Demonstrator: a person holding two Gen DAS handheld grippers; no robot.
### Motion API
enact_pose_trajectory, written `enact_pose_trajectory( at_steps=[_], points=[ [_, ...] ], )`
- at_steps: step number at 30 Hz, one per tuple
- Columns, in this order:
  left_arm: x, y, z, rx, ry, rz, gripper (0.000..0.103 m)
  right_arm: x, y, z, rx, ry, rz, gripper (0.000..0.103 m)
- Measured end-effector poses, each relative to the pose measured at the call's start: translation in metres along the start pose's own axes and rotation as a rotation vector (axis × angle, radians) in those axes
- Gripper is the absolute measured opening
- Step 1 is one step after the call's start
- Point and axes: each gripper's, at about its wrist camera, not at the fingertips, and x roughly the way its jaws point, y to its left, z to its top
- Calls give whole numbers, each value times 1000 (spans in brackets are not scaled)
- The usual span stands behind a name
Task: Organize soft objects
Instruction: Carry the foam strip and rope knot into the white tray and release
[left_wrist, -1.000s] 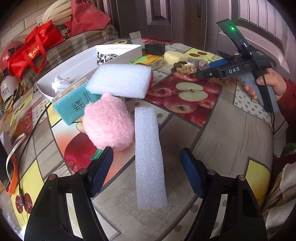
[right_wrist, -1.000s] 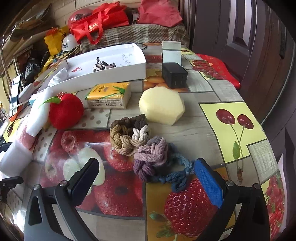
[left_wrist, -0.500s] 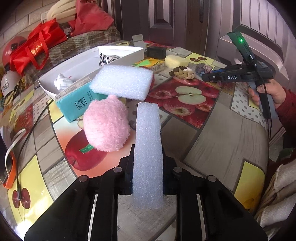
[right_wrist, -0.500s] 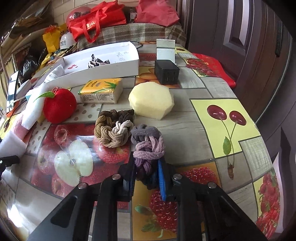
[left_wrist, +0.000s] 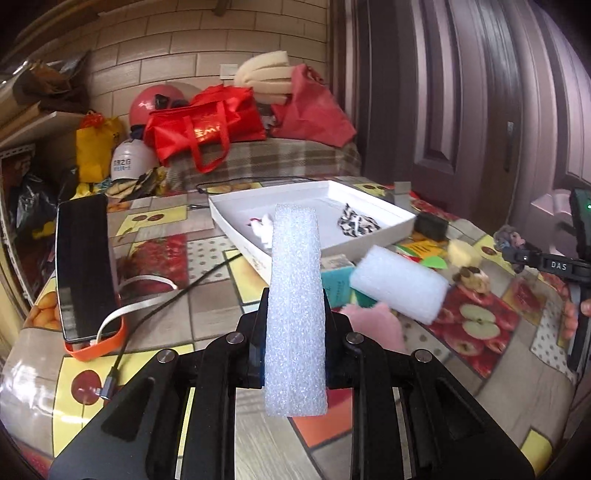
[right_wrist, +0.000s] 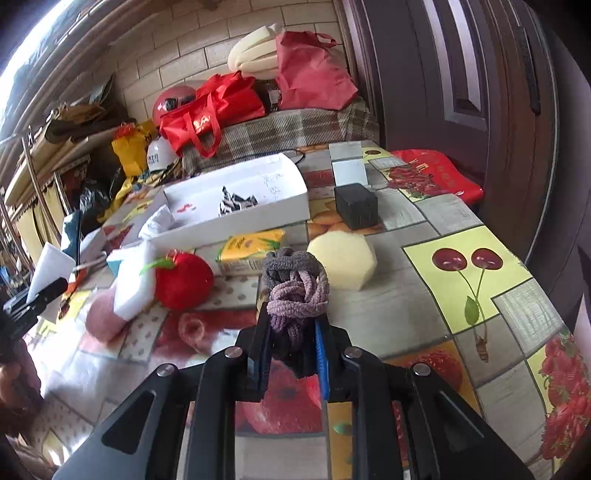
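- My left gripper (left_wrist: 295, 343) has just clamped onto the long white foam strip (left_wrist: 295, 295) and raised it off the table; it stands upright at frame centre.
- My right gripper (right_wrist: 291, 354) has likewise pinched shut on the purple braided rope knot (right_wrist: 295, 291), lifted at centre.
- Both pieces look ready for the white tray (left_wrist: 402, 218), upper middle, which I judge the likely destination.
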Motion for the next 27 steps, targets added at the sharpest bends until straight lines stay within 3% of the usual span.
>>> enact_pose_trajectory(
  at_steps=[3, 10, 27],
  points=[
    [9, -1, 6, 23, -37, 34, 19, 7, 18, 5, -44, -92, -46, 19],
    [34, 12, 20, -4, -72, 82, 19, 45, 49, 23, -67, -136, -36, 23],
    [118, 42, 66, -91, -122, 159, 19, 125, 69, 75, -106, -162, -62, 23]
  ],
)
